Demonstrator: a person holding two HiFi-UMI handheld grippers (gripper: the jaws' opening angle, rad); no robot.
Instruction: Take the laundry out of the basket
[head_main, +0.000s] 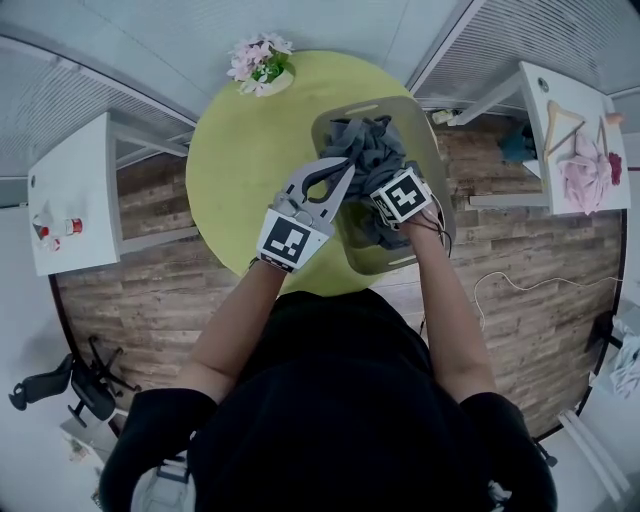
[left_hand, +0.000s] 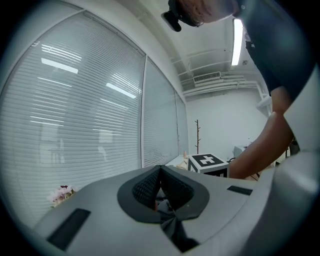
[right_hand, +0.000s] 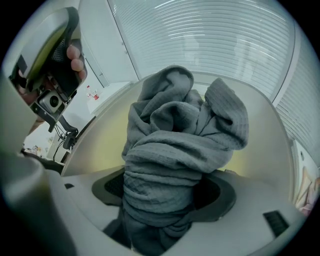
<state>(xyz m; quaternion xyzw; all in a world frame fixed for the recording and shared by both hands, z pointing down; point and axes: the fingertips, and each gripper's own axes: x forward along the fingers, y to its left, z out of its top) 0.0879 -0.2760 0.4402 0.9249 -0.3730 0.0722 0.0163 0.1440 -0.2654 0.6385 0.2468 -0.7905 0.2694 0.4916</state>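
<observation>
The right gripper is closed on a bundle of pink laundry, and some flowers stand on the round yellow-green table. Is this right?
Not quite: the laundry is grey, not pink. The right gripper view shows the right gripper closed on a bundle of grey laundry. The rest holds: in the head view the flowers stand on the round yellow-green table.

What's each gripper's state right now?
Left gripper: closed, pinching a bit of the grey laundry.
Right gripper: closed on a thick bunch of the grey laundry.
</observation>
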